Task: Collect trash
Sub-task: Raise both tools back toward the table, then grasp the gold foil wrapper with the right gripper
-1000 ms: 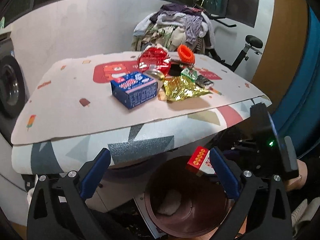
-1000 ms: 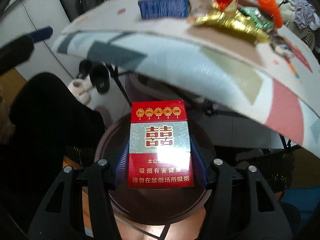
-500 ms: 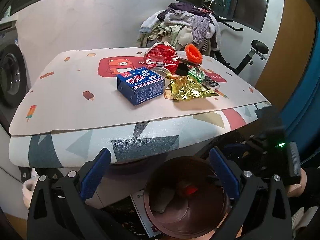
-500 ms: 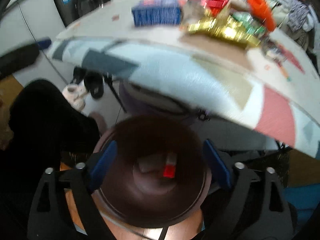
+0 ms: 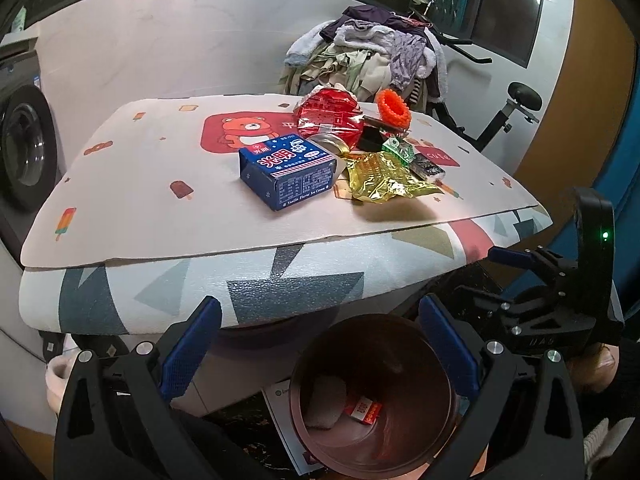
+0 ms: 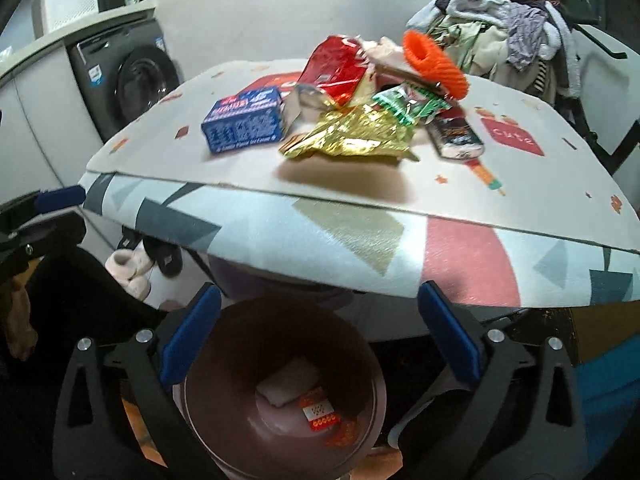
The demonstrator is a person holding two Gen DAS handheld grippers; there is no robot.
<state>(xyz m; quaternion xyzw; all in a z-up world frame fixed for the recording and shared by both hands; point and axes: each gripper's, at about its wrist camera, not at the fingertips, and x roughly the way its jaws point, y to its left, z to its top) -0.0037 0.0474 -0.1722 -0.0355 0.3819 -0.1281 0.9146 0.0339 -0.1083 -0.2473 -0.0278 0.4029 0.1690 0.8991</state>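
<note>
Clearing the table is the job, and one piece is down: the red cigarette pack lies at the bottom of the brown bin, beside a white wad, below the table's near edge. The right gripper has just been opening and now stands spread wide above the bin mouth with nothing between its jaws. The left gripper is likewise open and empty, hovering over the bin.

The rest of the trash sits clustered at about 12 o'clock from the right gripper. Judged largest first, take the blue carton, then the red bag, then the gold wrapper. Approach the carton across its narrow width and lift it clear of the neighbouring foil.
</note>
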